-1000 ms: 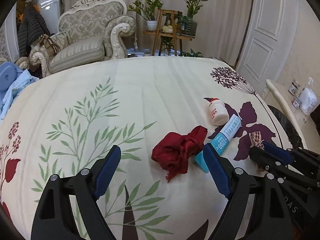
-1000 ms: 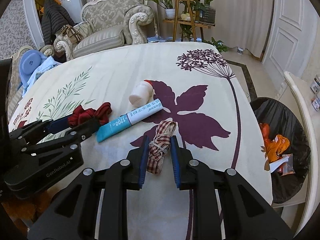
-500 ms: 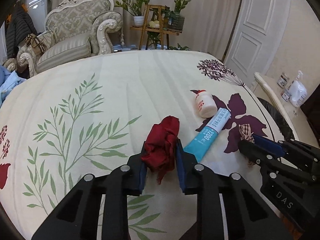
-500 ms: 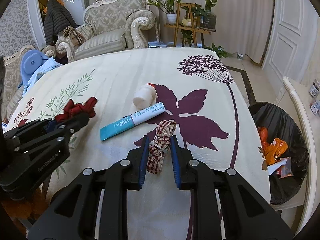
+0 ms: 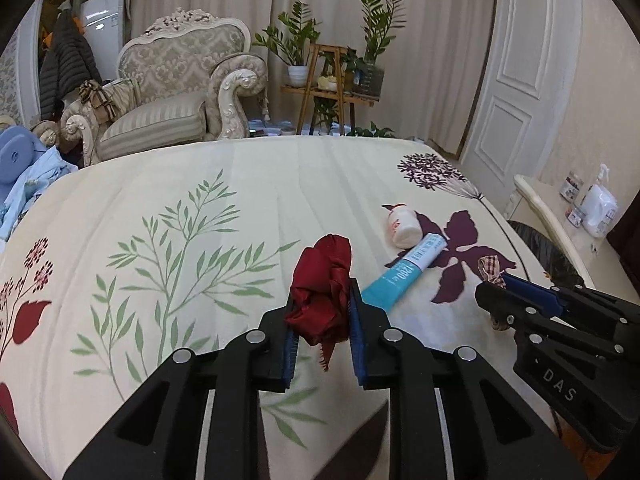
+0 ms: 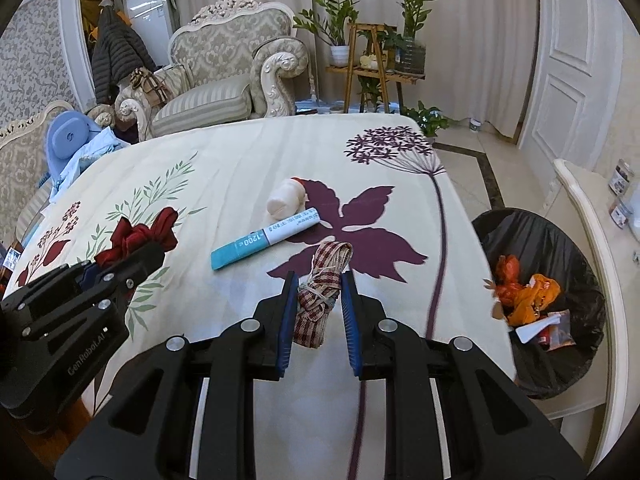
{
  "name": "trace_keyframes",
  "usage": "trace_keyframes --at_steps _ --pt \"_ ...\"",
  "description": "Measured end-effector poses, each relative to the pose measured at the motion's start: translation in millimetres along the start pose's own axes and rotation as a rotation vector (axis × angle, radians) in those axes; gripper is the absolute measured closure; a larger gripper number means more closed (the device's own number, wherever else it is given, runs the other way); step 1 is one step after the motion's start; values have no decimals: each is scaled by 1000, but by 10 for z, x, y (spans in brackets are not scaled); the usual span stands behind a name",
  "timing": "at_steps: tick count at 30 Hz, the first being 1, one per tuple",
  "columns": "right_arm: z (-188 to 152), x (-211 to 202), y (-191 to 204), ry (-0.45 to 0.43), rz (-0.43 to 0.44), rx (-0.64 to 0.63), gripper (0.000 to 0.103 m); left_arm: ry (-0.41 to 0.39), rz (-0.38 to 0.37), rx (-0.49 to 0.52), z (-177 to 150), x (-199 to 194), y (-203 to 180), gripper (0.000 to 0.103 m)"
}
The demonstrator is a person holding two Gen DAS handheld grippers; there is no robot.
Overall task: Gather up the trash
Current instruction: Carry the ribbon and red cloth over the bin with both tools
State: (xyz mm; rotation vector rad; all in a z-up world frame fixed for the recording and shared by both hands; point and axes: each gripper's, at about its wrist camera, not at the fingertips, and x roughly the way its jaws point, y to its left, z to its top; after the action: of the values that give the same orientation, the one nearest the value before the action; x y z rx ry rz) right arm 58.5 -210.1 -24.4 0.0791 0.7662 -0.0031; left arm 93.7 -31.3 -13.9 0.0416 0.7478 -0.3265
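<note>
My left gripper [image 5: 320, 304] is shut on a crumpled dark red cloth [image 5: 324, 272], held just above the floral bedsheet [image 5: 240, 200]. Between the blue pads of my right gripper [image 6: 318, 288], which is shut, sits a checked red-and-cream fabric bundle [image 6: 330, 256] tied with string. In the right wrist view the left gripper [image 6: 132, 260] shows at the left with the red cloth [image 6: 136, 236] sticking out of it. A teal and white tube [image 6: 264, 240] and a small white bottle [image 6: 286, 200] with a red cap lie on the sheet between the two grippers.
A bin lined with a black bag [image 6: 560, 240] stands off the bed's right edge and holds orange wrappers. Beside it is a cream table [image 6: 592, 216] with bottles. An armchair [image 5: 180, 92], a plant stand [image 5: 332, 76] and a white door [image 5: 516, 64] lie beyond the bed.
The left gripper closed on the red cloth, and both grippers then rose a little from the sheet with their loads. The right gripper kept its grip on the checked bundle.
</note>
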Motion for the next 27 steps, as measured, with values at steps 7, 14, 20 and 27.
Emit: trace_keyframes --at_steps 7,14,20,27 --pt "-92 -218 -168 -33 -20 27 82 -24 -4 -29 -84 -135 -94 80" --pt "-144 -373 -420 -61 -46 59 82 -56 -3 -15 -143 -282 -303 80" --pt "-187 -485 -697 -85 -90 95 82 -90 -14 13 -146 -373 -554 80" --pt "-221 -563 -1013 -100 -136 142 82 -105 -48 47 -99 -372 -860 80"
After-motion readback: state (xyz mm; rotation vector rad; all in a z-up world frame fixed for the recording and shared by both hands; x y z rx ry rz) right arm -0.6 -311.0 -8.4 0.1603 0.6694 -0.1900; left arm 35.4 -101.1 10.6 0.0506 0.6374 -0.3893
